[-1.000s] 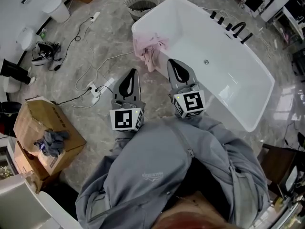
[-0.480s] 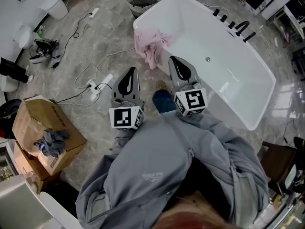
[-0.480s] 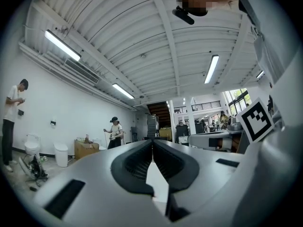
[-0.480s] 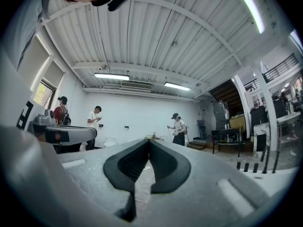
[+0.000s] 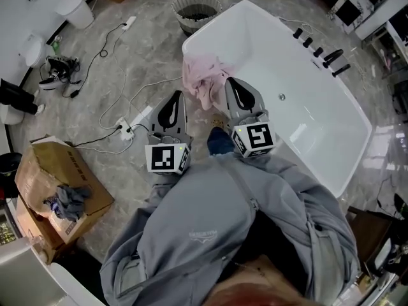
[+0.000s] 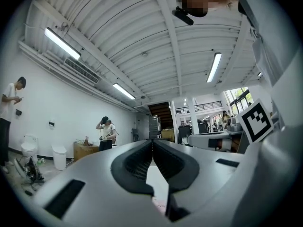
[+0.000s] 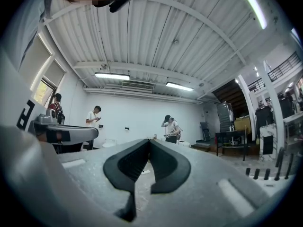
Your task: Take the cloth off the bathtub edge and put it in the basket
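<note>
Claws first: left gripper (image 5: 175, 101) and right gripper (image 5: 232, 87) are both pressed together and empty, poised just short of the bathtub (image 5: 213, 21), where the pink cloth (image 5: 203, 78) hangs bunched over the rim near the basket (image 5: 196, 11) end. It looks soft, light and floppy, so I'd pinch the heaped fold atop the rim. Glossy marble floor (image 5: 127, 69) surrounds the bathtub, with cables and a power strip (image 5: 137, 116) beside it.

The left gripper (image 5: 176, 95) and right gripper (image 5: 230, 81) are now nearer the pink cloth (image 5: 201, 76), the right just beside it. A blue shoe (image 5: 220, 141) now shows between them.
</note>
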